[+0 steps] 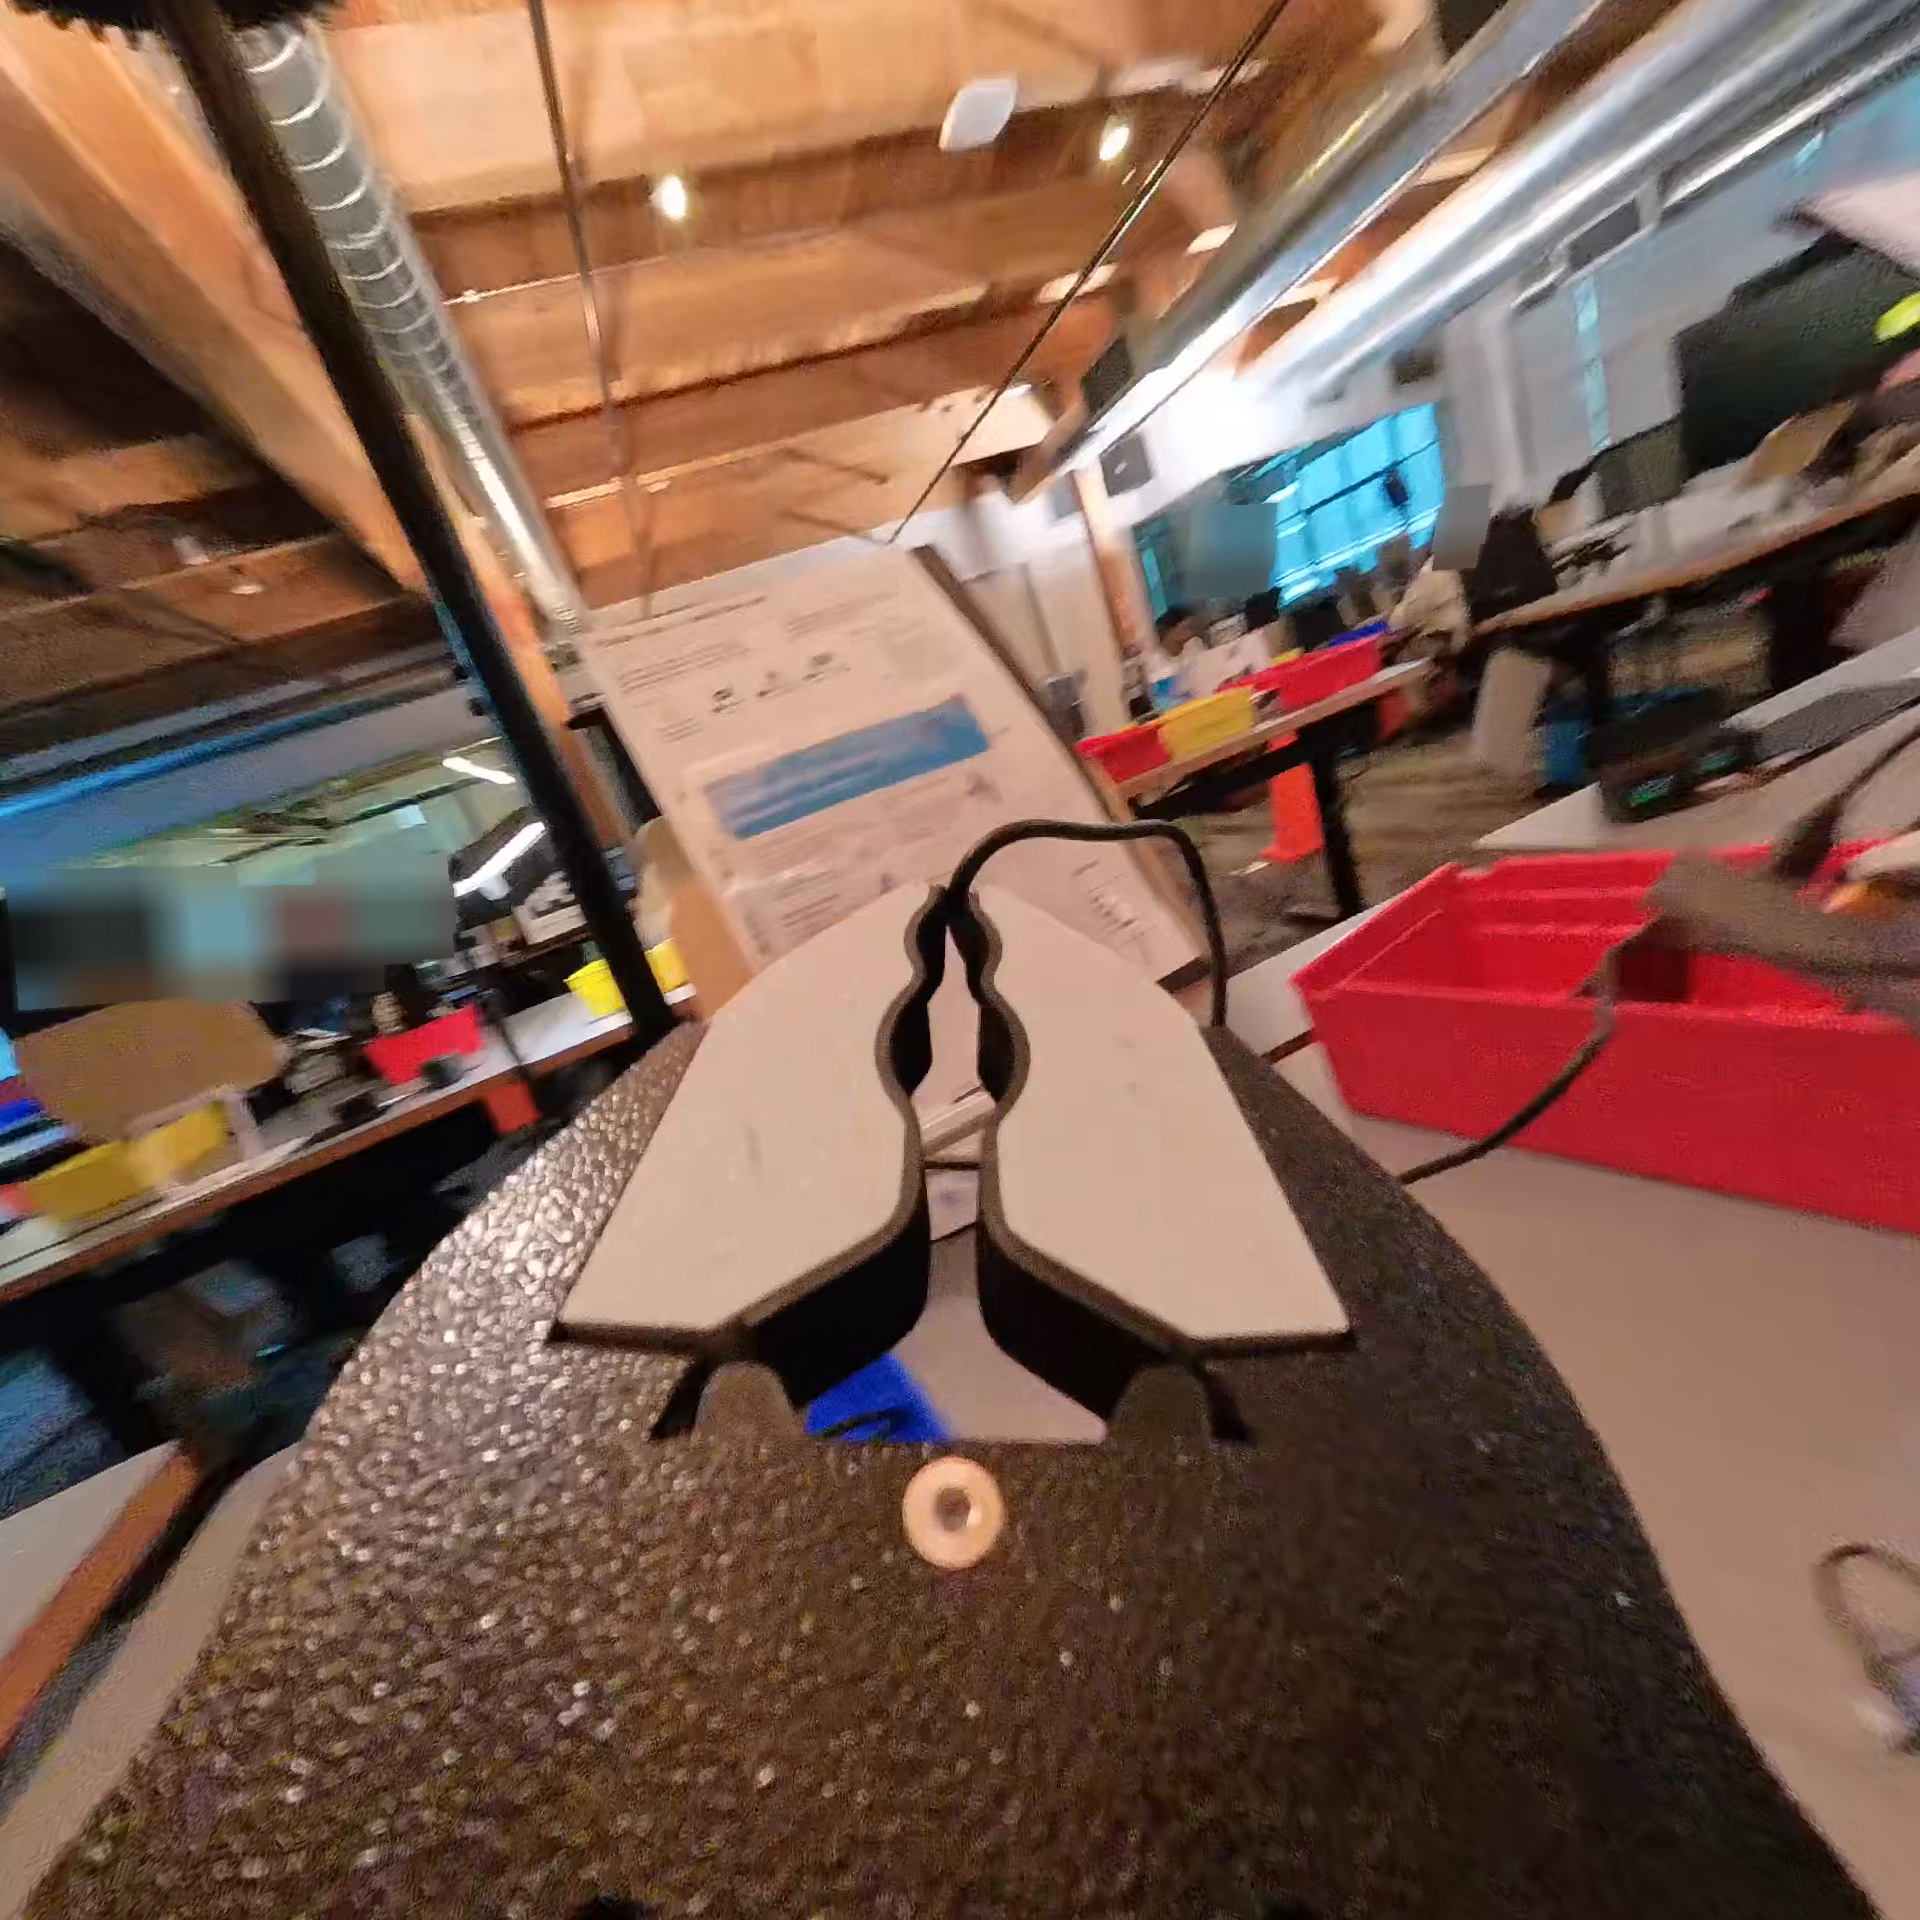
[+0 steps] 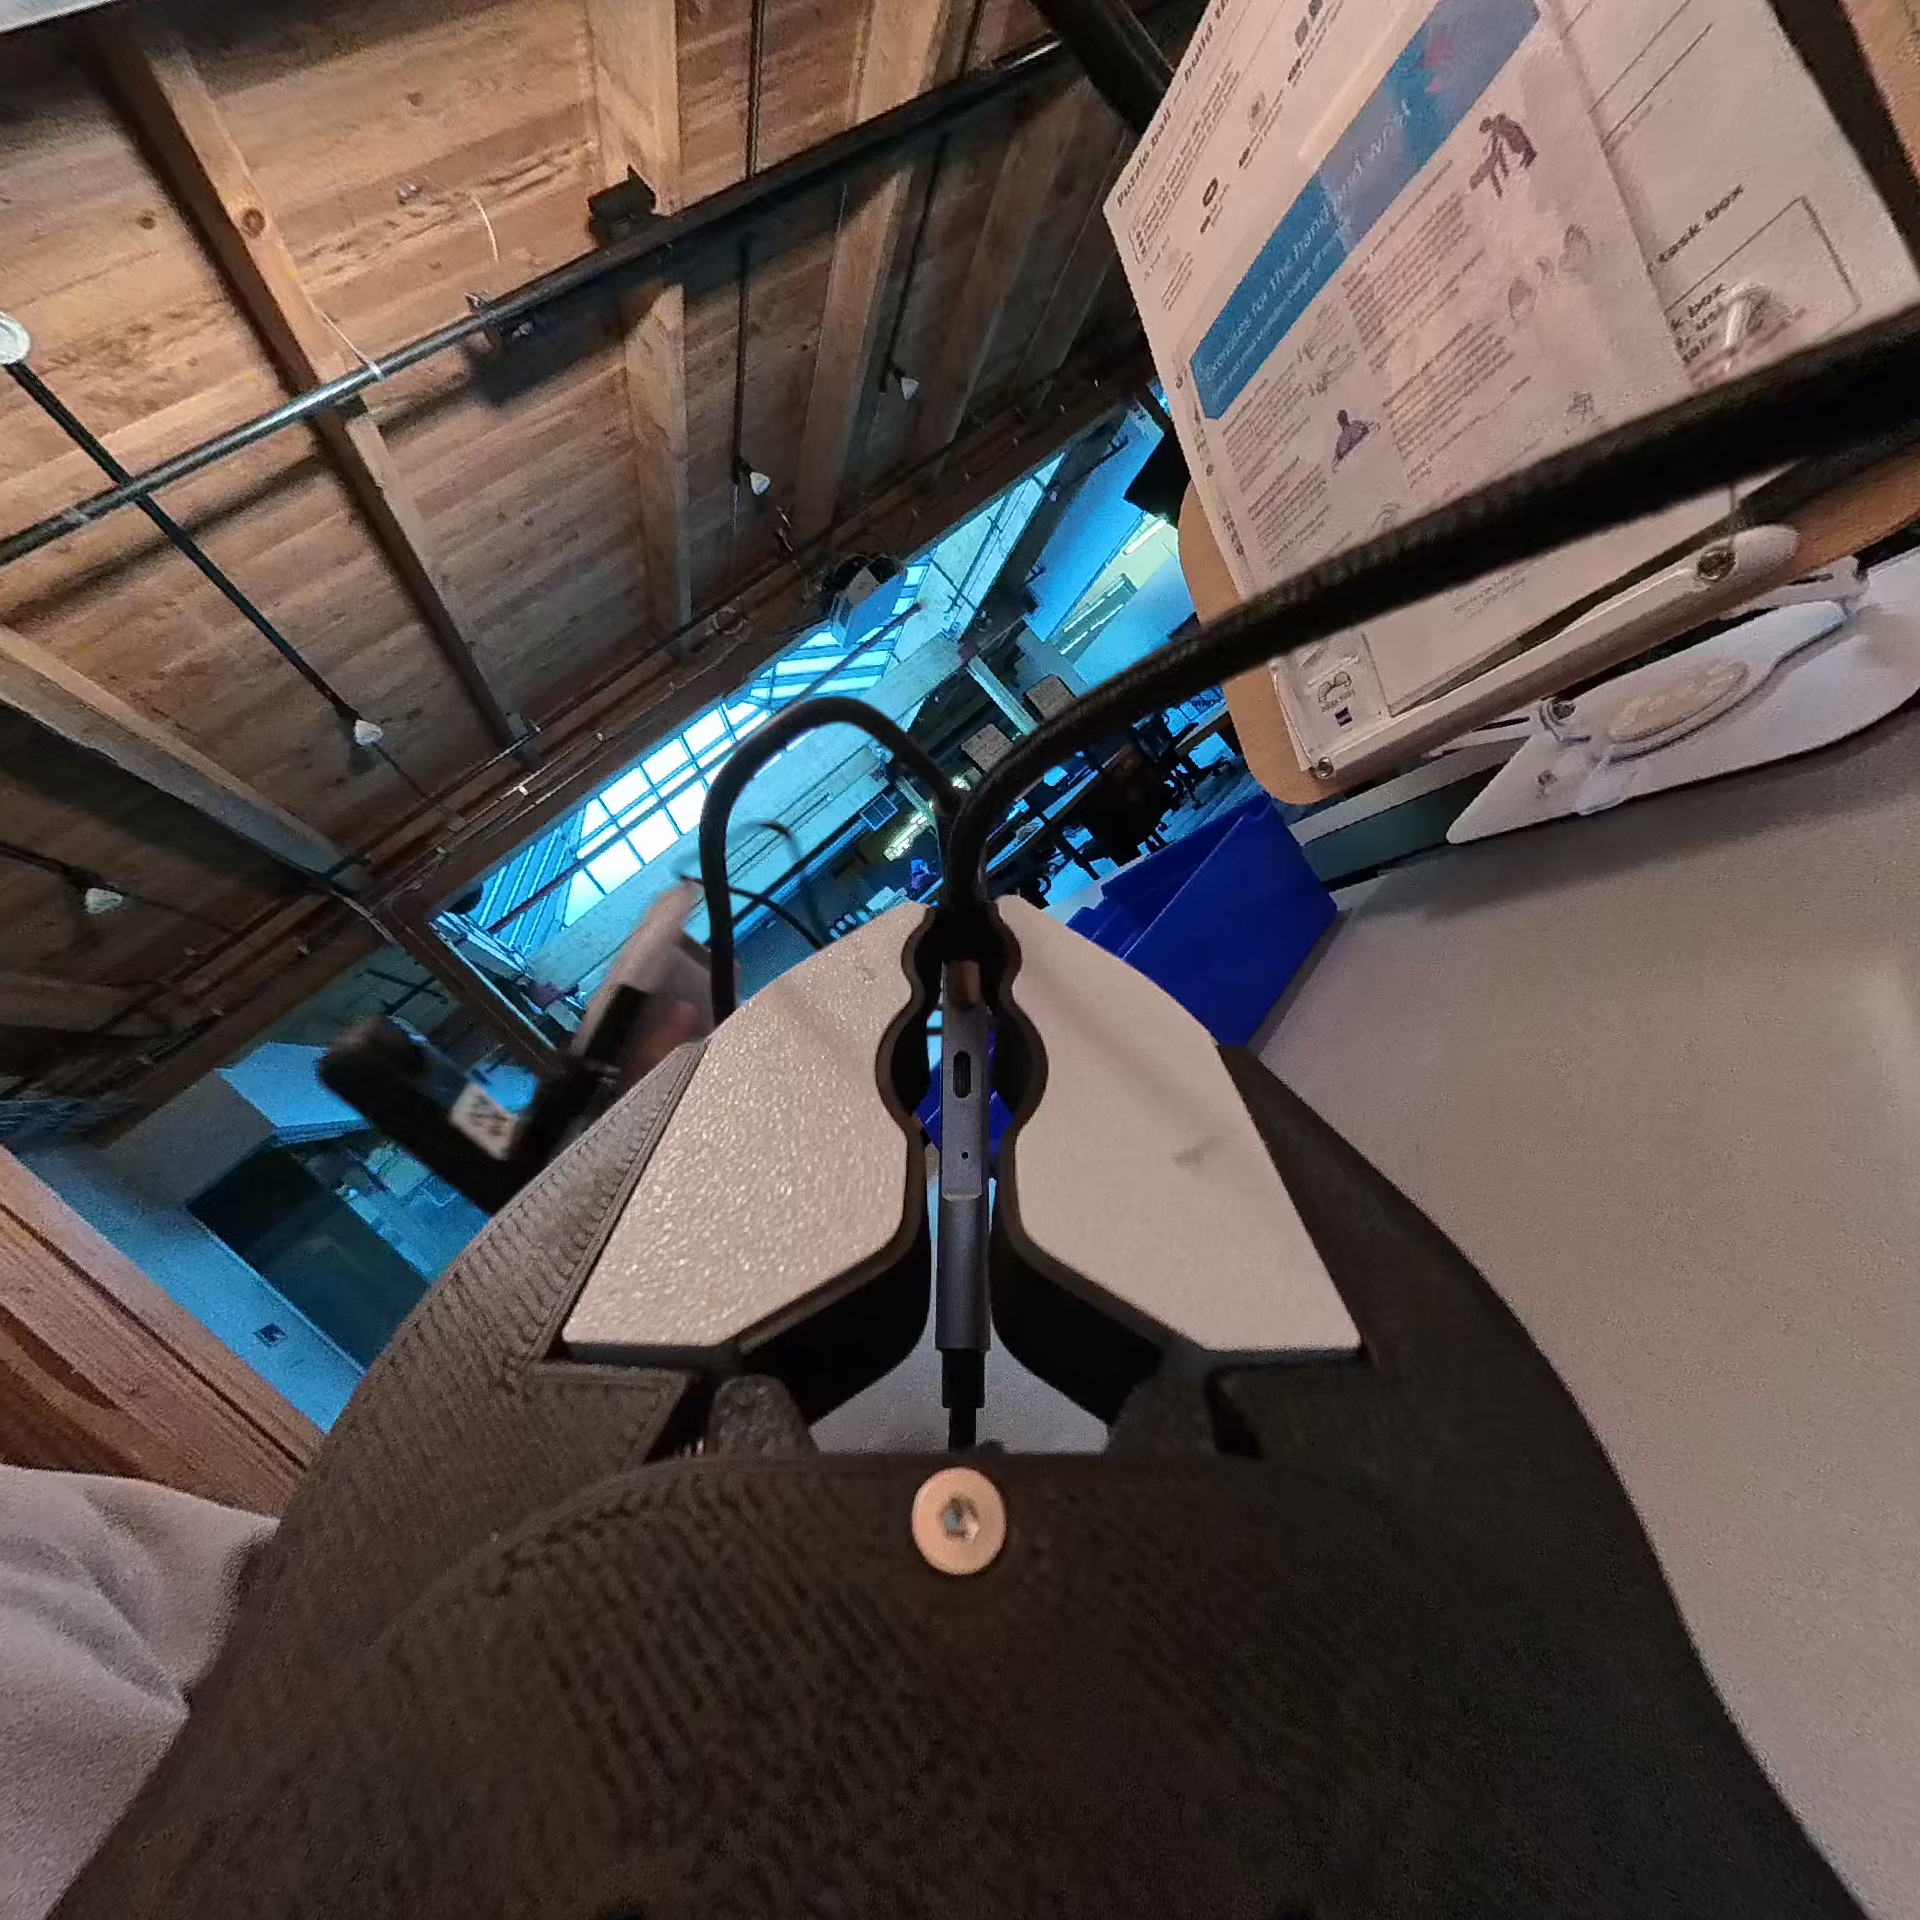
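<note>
Above the grey table (image 1: 1558, 1299), the left gripper (image 1: 951, 914) pinches a thin, limp black cable (image 1: 1091, 828); the right gripper (image 2: 961, 925) clamps its rigid grey metal adapter (image 2: 962, 1195), the firmer hold, beside a red bin (image 1: 1621, 1049).

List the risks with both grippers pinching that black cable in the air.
1. The left gripper pinches the thin black cable only at its fingertips, so it may slip free.
2. The right gripper clamps the grey metal connector where the braided cable bends sharply; pulling could strain that joint.
3. Slack trails past the red bin and might snag.
</note>
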Available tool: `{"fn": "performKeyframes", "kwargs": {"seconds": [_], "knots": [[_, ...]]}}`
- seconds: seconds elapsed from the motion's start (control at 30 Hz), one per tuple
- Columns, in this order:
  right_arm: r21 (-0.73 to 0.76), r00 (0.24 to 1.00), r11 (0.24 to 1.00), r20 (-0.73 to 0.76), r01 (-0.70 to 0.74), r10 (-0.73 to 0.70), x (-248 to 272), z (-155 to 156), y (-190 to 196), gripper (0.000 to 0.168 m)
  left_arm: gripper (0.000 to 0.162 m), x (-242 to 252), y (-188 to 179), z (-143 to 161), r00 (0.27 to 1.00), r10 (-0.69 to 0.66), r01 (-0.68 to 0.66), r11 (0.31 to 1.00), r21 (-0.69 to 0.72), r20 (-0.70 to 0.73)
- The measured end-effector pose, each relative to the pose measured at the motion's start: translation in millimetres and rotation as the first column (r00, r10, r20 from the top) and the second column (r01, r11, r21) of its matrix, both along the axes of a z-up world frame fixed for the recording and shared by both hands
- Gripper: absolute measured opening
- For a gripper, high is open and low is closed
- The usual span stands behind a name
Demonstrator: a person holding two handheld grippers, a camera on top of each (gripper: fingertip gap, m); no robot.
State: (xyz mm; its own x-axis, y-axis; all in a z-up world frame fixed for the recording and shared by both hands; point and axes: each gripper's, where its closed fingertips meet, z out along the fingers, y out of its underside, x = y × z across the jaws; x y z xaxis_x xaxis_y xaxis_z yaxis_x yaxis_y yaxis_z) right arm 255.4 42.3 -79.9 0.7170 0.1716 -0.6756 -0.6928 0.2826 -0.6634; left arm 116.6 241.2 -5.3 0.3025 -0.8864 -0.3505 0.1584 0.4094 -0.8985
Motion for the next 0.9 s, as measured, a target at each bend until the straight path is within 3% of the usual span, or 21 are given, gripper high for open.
{"fn": "performKeyframes", "kwargs": {"seconds": [0.07,0.13,0.27,0.33,0.37,0.4,0.47,0.53,0.6,0.73,0.83,0.9], "knots": [[0.007,1.000,1.000,-0.031,-0.005,0.005,0,-2,5,0.006,0.002,17,-43,12,0.984,-0.177,0.173,0.981,-0.091,-0.031],[0.025,0.995,1.000,-0.101,-0.002,0.005,4,-4,8,0.007,0.002,43,-62,-13,0.953,-0.259,0.223,0.951,-0.215,-0.158],[0.050,0.974,0.999,-0.226,0.010,0.002,5,-11,8,0.006,0.003,75,-56,-93,0.894,-0.238,0.120,0.944,-0.309,-0.380],[0.067,0.960,0.996,-0.278,0.055,-0.034,7,-13,5,0.006,0.003,84,-49,-137,0.823,-0.233,0.075,0.949,-0.308,-0.518],[0.090,0.946,0.994,-0.323,0.067,-0.035,9,-14,3,0.006,0.010,86,-43,-156,0.786,-0.222,0.038,0.949,-0.314,-0.577],[0.117,0.929,0.990,-0.369,0.079,-0.031,11,-15,2,0.006,0.034,86,-38,-170,0.762,-0.210,0.005,0.948,-0.319,-0.613],[0.153,0.901,0.982,-0.432,0.111,-0.035,14,-17,1,0.006,0.041,80,-33,-172,0.779,-0.190,-0.029,0.941,-0.337,-0.598],[0.170,0.880,0.978,-0.474,0.123,-0.028,14,-20,2,0.006,0.041,69,-37,-150,0.866,-0.154,-0.028,0.935,-0.352,-0.476],[0.190,0.846,0.969,-0.532,0.159,-0.034,17,-25,4,0.006,0.042,56,-63,-132,0.909,-0.179,0.028,0.927,-0.374,-0.377],[0.172,0.807,0.964,-0.587,0.202,-0.065,15,-38,17,0.006,0.041,44,-158,-134,0.816,-0.422,0.248,0.872,-0.421,-0.394],[0.137,0.806,0.973,-0.588,0.188,-0.073,5,-46,31,0.007,0.040,50,-181,-149,0.778,-0.436,0.230,0.868,-0.441,-0.452],[0.128,0.819,0.979,-0.570,0.161,-0.061,-5,-47,38,0.007,0.031,57,-186,-156,0.774,-0.444,0.210,0.853,-0.478,-0.452]]}}
